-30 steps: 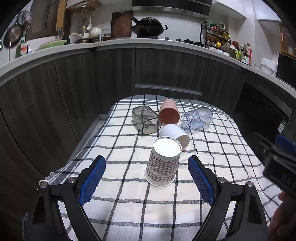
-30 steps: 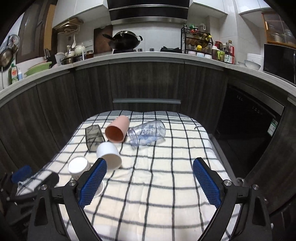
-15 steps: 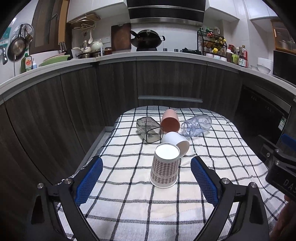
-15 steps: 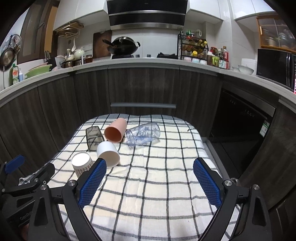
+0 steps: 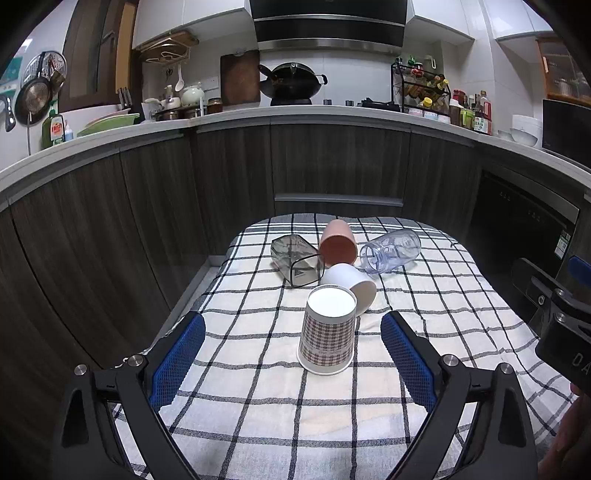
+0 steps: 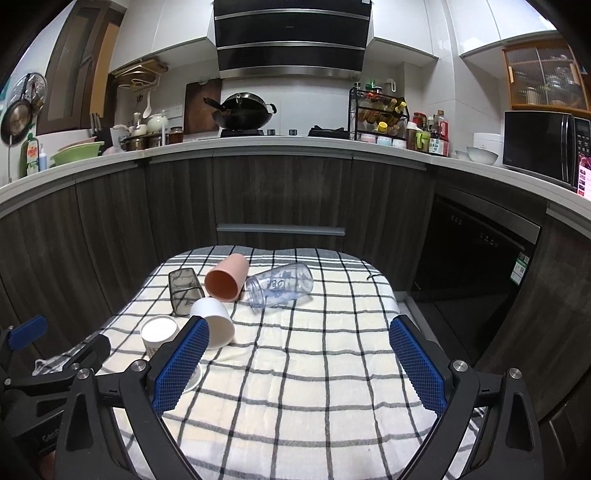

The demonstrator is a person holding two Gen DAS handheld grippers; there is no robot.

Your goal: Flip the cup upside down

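Houndstooth paper cup [image 5: 328, 334] stands mouth-down on the checked cloth [image 5: 258, 406] over our desk, touching the white cup [image 5: 351, 282] lying behind it. Our left tongs [image 5: 291, 356] are released, spread wide on either side of it. Our right tongs [image 6: 298, 363] also gape, grasping nothing.

Home kitchen: black wok [image 5: 291, 83] on a hob beneath a range hood [image 5: 328, 31], wooden cutting board [image 5: 240, 78] against white tile, spice rack [image 6: 378, 114], dish soap bottle [image 5: 55, 129], hanging pan [image 5: 31, 99]. Microwave [image 6: 543, 146] and stacked bowls [image 6: 484, 149] on a pale countertop [image 5: 332, 114] over dark wood-grain cabinets [image 5: 332, 162], built-in dishwasher [image 6: 476, 258] at right
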